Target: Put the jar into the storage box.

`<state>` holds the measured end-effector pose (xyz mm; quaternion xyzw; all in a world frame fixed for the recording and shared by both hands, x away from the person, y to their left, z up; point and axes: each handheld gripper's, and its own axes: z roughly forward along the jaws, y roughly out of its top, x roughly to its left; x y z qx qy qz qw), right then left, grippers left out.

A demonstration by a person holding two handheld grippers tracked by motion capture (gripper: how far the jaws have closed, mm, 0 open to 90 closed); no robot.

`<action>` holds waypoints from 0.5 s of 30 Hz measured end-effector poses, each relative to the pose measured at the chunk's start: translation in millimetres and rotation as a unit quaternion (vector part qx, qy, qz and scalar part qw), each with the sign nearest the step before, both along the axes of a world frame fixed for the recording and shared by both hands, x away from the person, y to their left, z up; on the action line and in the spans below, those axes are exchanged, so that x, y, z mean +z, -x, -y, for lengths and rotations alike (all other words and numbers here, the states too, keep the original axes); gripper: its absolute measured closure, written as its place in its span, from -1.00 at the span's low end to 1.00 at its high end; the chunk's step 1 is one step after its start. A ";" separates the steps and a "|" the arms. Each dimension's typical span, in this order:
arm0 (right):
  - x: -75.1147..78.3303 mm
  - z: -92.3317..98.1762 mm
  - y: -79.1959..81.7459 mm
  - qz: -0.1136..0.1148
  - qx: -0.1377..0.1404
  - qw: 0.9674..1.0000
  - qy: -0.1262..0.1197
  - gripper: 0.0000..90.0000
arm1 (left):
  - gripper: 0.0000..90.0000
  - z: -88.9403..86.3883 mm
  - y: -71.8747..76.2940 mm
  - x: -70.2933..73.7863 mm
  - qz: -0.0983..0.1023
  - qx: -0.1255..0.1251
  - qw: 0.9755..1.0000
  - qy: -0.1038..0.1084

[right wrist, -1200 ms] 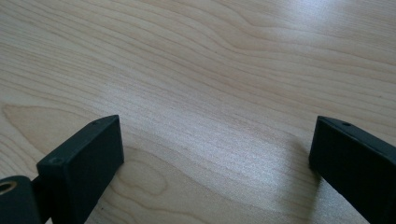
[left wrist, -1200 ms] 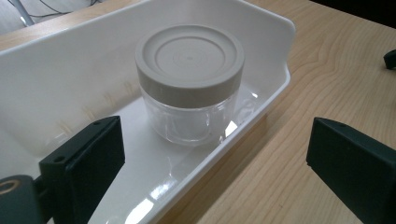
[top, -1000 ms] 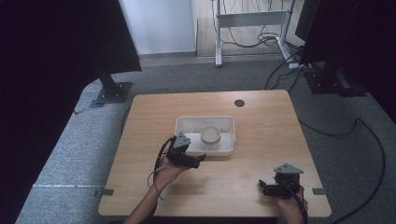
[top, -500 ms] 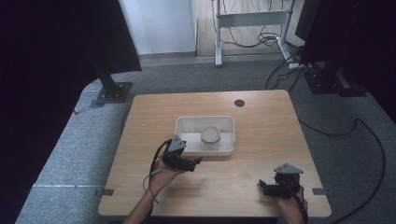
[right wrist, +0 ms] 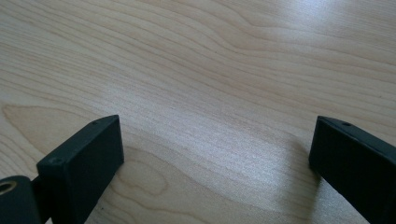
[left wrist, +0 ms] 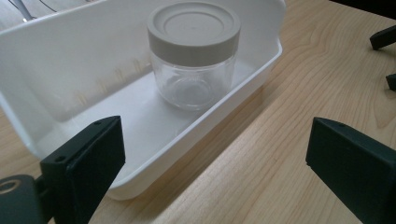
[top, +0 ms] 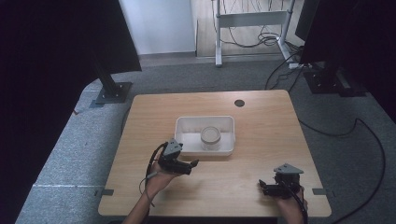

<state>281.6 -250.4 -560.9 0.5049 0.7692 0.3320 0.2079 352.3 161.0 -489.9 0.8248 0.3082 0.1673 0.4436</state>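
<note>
**A:** where's the jar (left wrist: 193,53) at?

**B:** standing upright in the white tray (left wrist: 70,56), lid on, mid-table (top: 261,121). The left gripper (top: 192,164) sits just in front of the tray's near wall, jaws wide, holding nothing.

**A:** and the right gripper (top: 262,186)?

**B:** well apart, near the table's front edge, jaws wide over bare wood.

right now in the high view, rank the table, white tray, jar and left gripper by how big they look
1. table
2. white tray
3. left gripper and jar: they look much alike, and the gripper may sit nearer the camera, so I won't rank them.
</note>
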 end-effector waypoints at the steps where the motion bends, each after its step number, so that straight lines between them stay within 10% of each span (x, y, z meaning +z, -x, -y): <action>1: 0.0 0.0 0.0 0.000 0.000 1.000 0.000 -0.94 | -0.90 -2.6 1.3 -0.2 0.000 0.001 1.000 0.001; 15: 0.0 0.0 0.0 0.000 0.000 1.000 0.000 -0.94 | -0.90 -18.5 9.2 -3.3 0.002 0.007 1.000 0.007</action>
